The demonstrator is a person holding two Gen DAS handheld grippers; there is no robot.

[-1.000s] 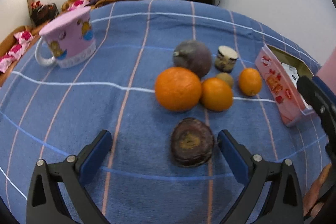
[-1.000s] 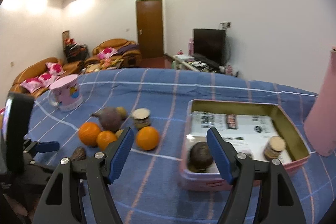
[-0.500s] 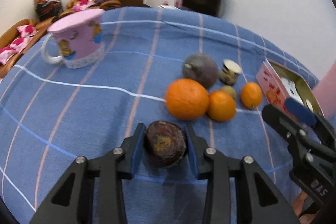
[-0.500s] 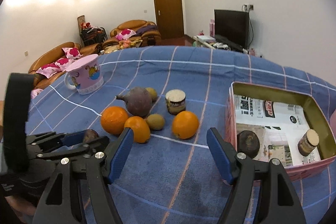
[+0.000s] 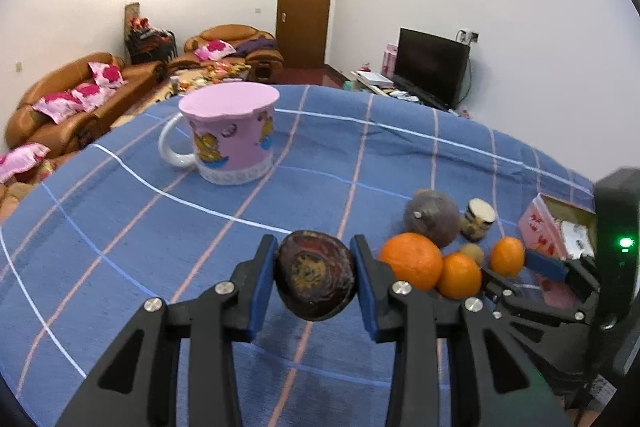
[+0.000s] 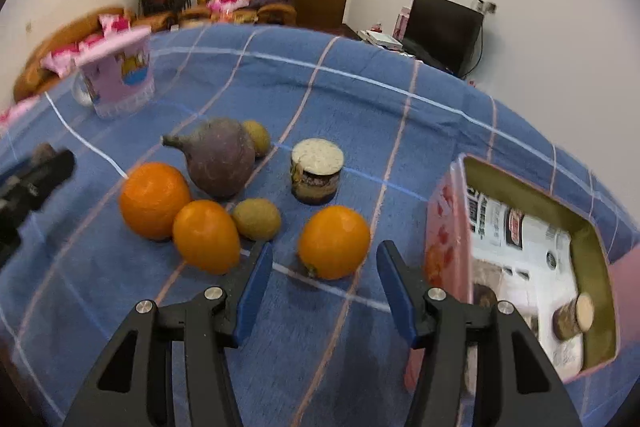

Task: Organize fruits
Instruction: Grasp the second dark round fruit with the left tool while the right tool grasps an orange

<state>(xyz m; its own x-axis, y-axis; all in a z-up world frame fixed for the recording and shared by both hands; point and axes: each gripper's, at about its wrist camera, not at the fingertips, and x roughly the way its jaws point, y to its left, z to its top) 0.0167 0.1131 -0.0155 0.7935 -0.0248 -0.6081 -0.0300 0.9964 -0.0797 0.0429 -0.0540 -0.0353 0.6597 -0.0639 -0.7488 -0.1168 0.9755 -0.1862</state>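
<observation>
My left gripper [image 5: 314, 247] is shut on a dark brown round fruit [image 5: 316, 279] and holds it just above the blue checked cloth [image 5: 120, 227]. In the right wrist view my right gripper [image 6: 325, 251] points down at a small orange [image 6: 334, 241]. Its jaws are closing, the orange lies at the tips between them, and the pads do not touch it. Left of it lie two more oranges [image 6: 154, 199] [image 6: 206, 235], two kiwis [image 6: 256, 219] [image 6: 256, 137] and a purple root [image 6: 220, 157]. The left gripper [image 6: 36, 179] shows blurred at the left edge.
A small lidded jar [image 6: 316, 171] stands behind the orange. The open pink tin [image 6: 444, 227] at the right holds a jar [image 6: 572, 315] and a dark fruit [image 6: 484, 297] on printed paper. A pink mug [image 5: 230, 135] stands far left. Sofas, a door and a TV lie beyond.
The left gripper shut on the dark fruit and lifted it off the cloth. The right gripper swung left from over the tin to the small orange, its jaws narrowing.
</observation>
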